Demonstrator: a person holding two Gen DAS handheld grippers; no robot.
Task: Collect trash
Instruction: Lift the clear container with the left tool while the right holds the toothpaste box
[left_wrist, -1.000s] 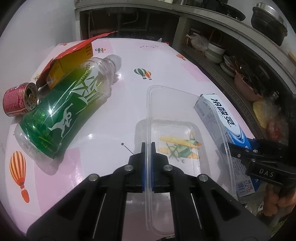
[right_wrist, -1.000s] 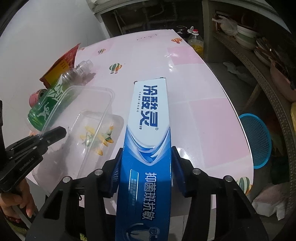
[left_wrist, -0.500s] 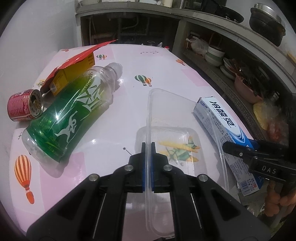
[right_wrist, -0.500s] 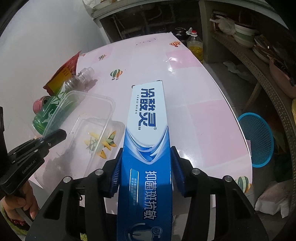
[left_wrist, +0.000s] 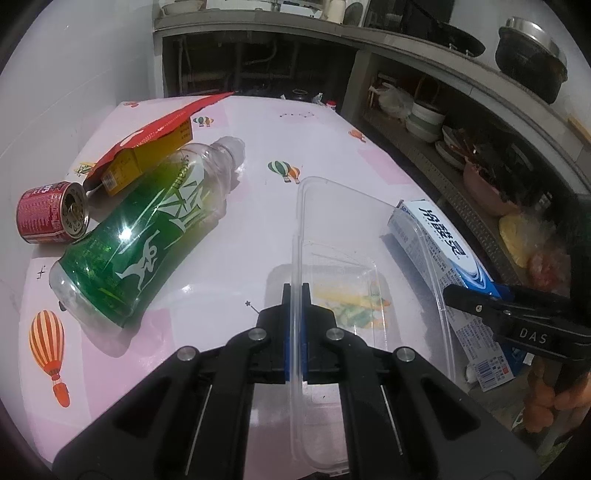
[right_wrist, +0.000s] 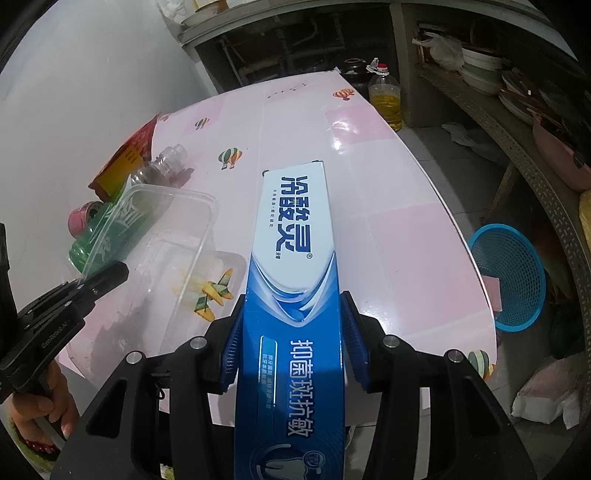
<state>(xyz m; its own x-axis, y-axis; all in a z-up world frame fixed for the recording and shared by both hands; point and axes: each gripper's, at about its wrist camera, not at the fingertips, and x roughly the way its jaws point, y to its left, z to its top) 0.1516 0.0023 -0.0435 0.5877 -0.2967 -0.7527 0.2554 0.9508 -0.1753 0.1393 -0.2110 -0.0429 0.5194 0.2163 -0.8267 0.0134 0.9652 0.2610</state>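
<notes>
My left gripper (left_wrist: 294, 295) is shut on the rim of a clear plastic tray (left_wrist: 365, 236) and holds it over the pink table (left_wrist: 258, 155). The tray (right_wrist: 162, 229) and the left gripper (right_wrist: 110, 277) also show in the right wrist view. My right gripper (right_wrist: 295, 314) is shut on a blue and white toothpaste box (right_wrist: 295, 229), held above the table's near edge; the box (left_wrist: 439, 240) and the right gripper (left_wrist: 458, 295) show in the left wrist view. A green plastic bottle (left_wrist: 147, 236), a red can (left_wrist: 51, 214) and a red and yellow carton (left_wrist: 147, 147) lie on the table's left side.
A blue mesh basket (right_wrist: 509, 273) stands on the floor right of the table. An oil bottle (right_wrist: 386, 96) stands behind the table. Shelves with bowls (left_wrist: 424, 118) and pots run along the right. A white wall (left_wrist: 74, 74) is at the left.
Both grippers have drawn back and up a little with the tray and the box still held; the table things look farther away. The blue basket shows more fully.
</notes>
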